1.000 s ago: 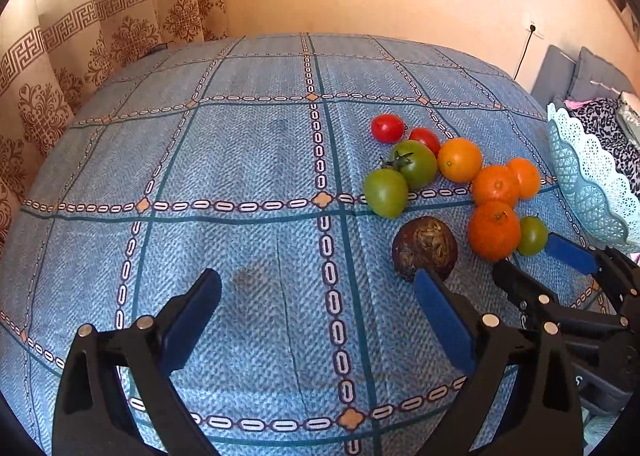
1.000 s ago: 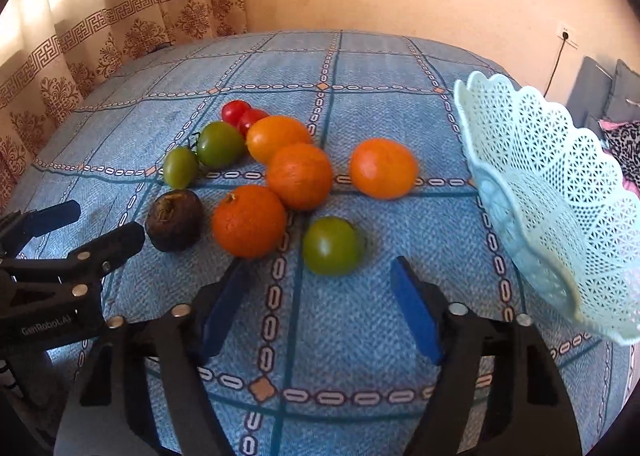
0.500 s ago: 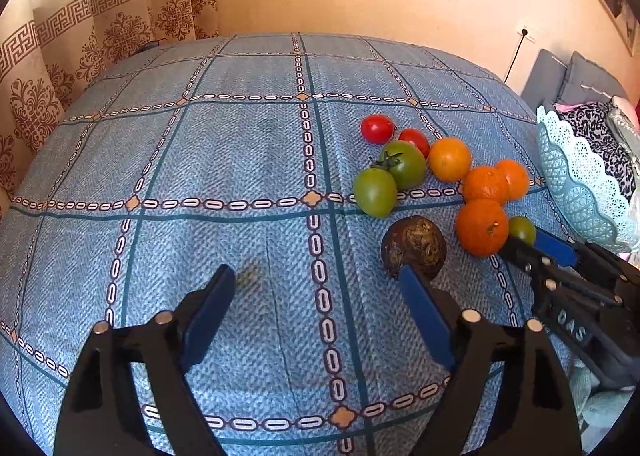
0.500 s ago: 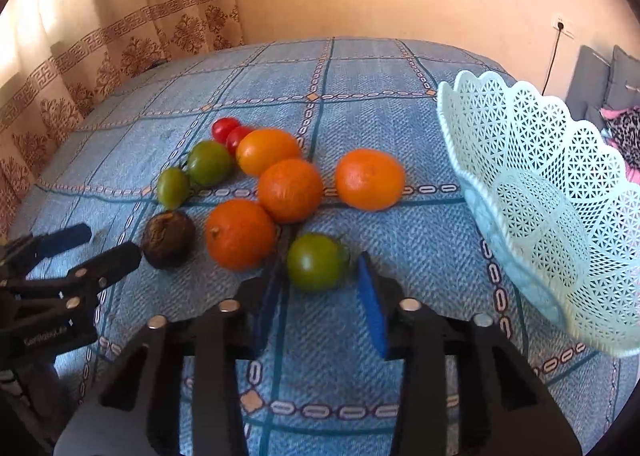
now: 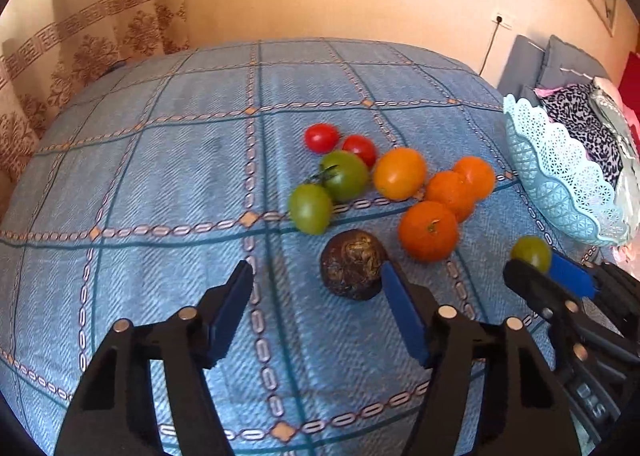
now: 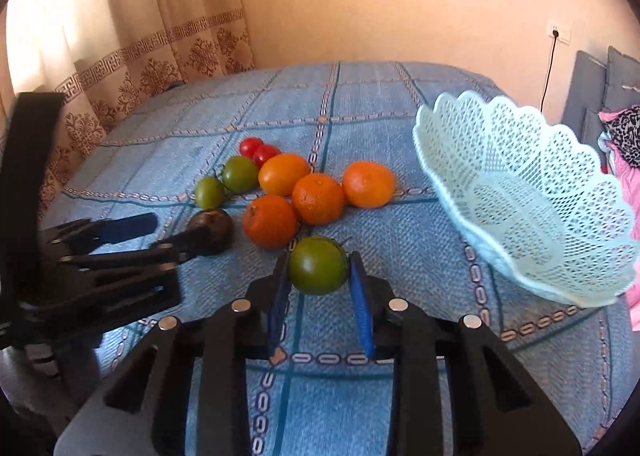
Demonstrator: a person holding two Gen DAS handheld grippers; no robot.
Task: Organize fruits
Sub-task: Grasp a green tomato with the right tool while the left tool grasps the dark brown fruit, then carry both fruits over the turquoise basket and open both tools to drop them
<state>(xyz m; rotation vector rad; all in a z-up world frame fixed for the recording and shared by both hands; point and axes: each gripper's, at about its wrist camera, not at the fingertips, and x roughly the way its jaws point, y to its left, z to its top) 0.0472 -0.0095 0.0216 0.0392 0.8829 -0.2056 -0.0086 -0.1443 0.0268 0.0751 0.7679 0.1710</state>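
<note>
Left wrist view showed the left gripper (image 5: 316, 292) over the blue cloth (image 5: 160, 195). Its jaws were closing, narrower than a second before, but they pressed on nothing. The dark brown fruit (image 5: 352, 264) sat just beside the right finger, not yet between the two. Far to the right, the right gripper (image 5: 540, 268) held a green tomato (image 5: 530, 252) near the basket (image 5: 560, 175). Right wrist view showed that tomato (image 6: 318, 264) squeezed tight between the blue pads (image 6: 360, 304). A second before it lay on the cloth with the jaws wide. So one fruit was picked, ready for the empty basket (image 6: 520, 195). The oranges (image 6: 318, 197) and other tomatoes waited at the left.
</note>
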